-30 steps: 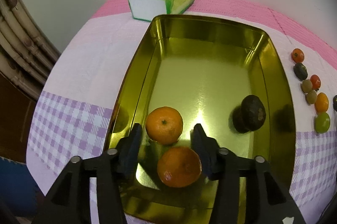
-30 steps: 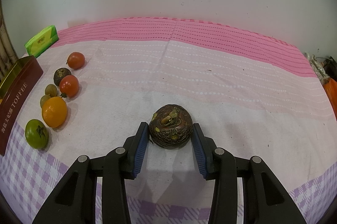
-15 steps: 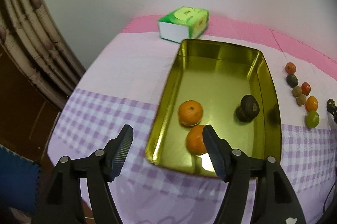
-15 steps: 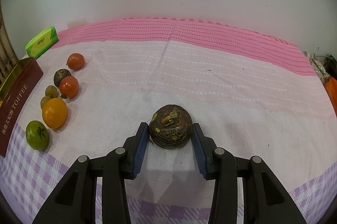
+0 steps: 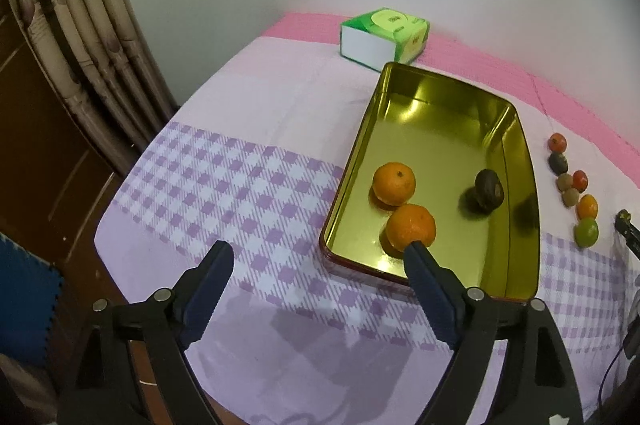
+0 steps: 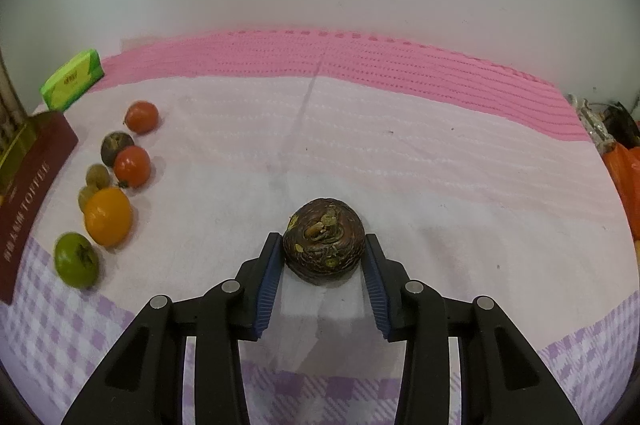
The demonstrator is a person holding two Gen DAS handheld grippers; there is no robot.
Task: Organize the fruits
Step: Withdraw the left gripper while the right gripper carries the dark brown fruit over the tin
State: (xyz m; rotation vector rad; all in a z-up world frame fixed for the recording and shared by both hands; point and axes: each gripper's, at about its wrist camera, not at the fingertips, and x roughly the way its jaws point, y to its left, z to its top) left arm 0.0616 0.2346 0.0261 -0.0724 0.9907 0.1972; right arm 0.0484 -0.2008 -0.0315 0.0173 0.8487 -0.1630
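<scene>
My left gripper [image 5: 318,267] has backed off the tin [image 5: 524,161], jaws just spread, empty; orange [image 5: 411,228] delivered. Right gripper [image 6: 322,267] seemingly clamps the brown fruit [image 6: 324,245].

You see a tin [image 5: 516,185] of glossy gold metal whose mirror-like floor reflects the fruit; its outer wall [image 6: 36,185] is matt maroon with printed lettering. The tablecloth [image 5: 224,185] is soft woven cloth, matt, ribbed in the pink band. The two oranges [image 5: 394,183] show a finely pitted, slightly shiny peel. The dark brown fruit [image 6: 324,245] looks rough, wrinkled and dull. The tissue pack [image 5: 384,39] has a smooth plastic wrapper. Your gripper fingers [image 6: 268,281] are matt black plastic with ridged blue pads.
</scene>
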